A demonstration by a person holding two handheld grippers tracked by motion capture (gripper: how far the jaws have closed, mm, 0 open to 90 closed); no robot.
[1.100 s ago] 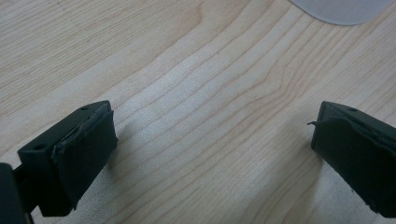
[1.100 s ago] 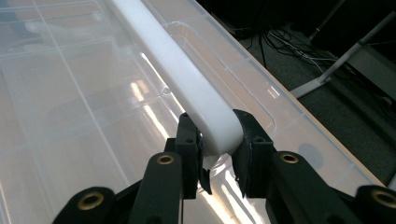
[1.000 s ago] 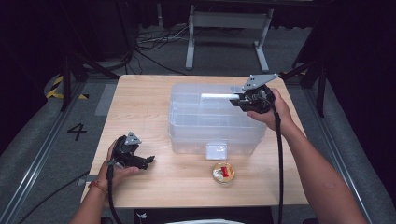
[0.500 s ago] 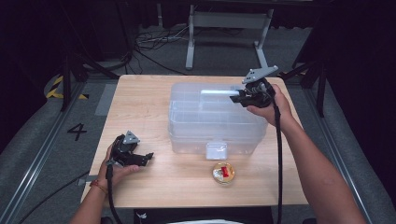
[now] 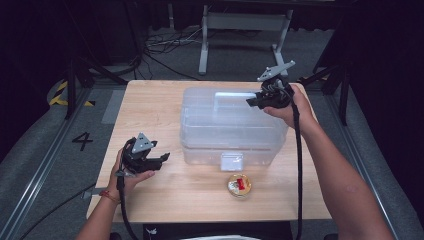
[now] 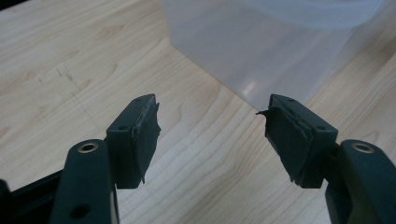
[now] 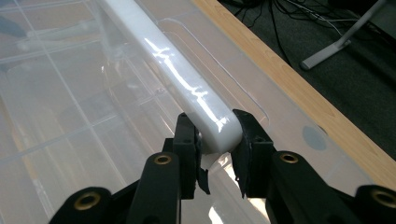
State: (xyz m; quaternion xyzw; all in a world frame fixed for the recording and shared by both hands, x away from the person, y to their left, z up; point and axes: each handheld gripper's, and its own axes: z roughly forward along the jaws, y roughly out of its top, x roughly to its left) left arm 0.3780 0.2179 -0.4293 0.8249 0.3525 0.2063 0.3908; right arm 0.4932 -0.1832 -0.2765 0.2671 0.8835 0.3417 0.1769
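Observation:
A clear plastic storage box [image 5: 225, 125] with a lid stands in the middle of the wooden table [image 5: 160, 105]. My right gripper [image 5: 251, 101] [image 7: 214, 140] is shut on the end of the white handle [image 7: 187, 88] [image 5: 235, 95] on the box lid. My left gripper [image 5: 164, 159] [image 6: 212, 135] hovers over the table left of the box, its jaws apart with nothing between them; they have just been closing. The box's corner [image 6: 261, 51] lies ahead of the left jaws.
A small round container [image 5: 239, 185] with something red inside lies on the table in front of the box, near a latch [image 5: 231, 161] on the box's front. Cables and a metal stand [image 5: 245, 30] are on the floor beyond the table.
My left gripper has risen a little off the table and its jaws have narrowed. The right gripper holds still on the handle.

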